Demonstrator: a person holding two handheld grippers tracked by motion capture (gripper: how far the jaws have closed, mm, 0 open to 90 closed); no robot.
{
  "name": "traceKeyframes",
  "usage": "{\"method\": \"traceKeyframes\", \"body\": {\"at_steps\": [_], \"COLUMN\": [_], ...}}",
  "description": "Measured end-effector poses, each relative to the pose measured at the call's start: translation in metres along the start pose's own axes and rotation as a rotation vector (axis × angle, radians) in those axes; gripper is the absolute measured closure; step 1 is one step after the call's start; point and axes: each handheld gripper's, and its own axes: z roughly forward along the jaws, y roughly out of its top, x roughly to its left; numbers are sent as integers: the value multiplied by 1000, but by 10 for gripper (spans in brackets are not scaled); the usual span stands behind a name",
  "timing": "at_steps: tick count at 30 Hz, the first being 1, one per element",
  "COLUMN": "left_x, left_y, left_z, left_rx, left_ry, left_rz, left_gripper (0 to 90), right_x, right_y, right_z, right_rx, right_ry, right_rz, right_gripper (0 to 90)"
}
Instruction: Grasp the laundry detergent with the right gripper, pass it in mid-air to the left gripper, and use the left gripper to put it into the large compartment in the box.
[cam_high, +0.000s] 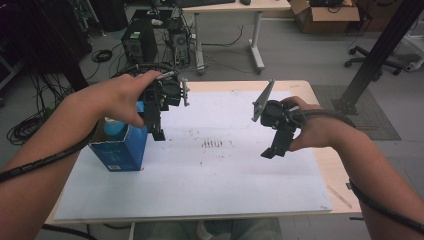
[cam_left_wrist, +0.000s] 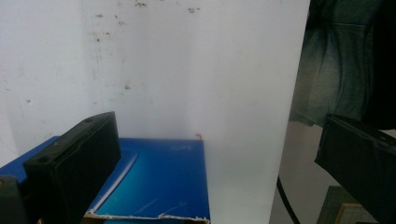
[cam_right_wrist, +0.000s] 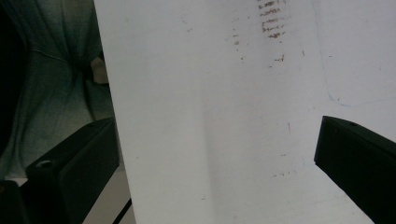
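A blue open-topped carton (cam_high: 121, 147) stands at the left of the white board (cam_high: 210, 175), with a light blue object (cam_high: 114, 127) sticking out of its top. My left gripper (cam_high: 158, 134) hovers just right of the carton's top edge, open and holding nothing. In the left gripper view the carton's blue side (cam_left_wrist: 159, 182) lies below and between the wide-apart jaws. My right gripper (cam_high: 268, 152) hangs over the right part of the board, open, nothing between its jaws. The right gripper view looks down on the bare board (cam_right_wrist: 210, 116).
Brown smudges (cam_high: 212, 144) mark the board's middle. The wooden table edge (cam_high: 330, 170) shows along the right. Behind the table stand a computer tower (cam_high: 139, 42), floor cables, a desk and a black post (cam_high: 380, 50). The person's trousers (cam_left_wrist: 336, 70) are beside the board's near edge.
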Motion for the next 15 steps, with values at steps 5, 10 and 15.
{"method": "traceKeyframes", "body": {"at_steps": [5,10,15], "left_x": [6,7,6], "left_y": [1,3,3], "left_z": [2,4,5], "left_rx": [6,5,4], "left_ry": [-3,-8,-13], "left_rz": [-8,-3,-2], "left_gripper": [1,2,1], "right_x": [-5,-7,-9], "right_y": [0,-1,-1], "right_z": [3,8,9], "right_rx": [7,16,29], "right_ry": [9,13,13], "right_rz": [-1,-3,-3], "right_gripper": [2,2,2]}}
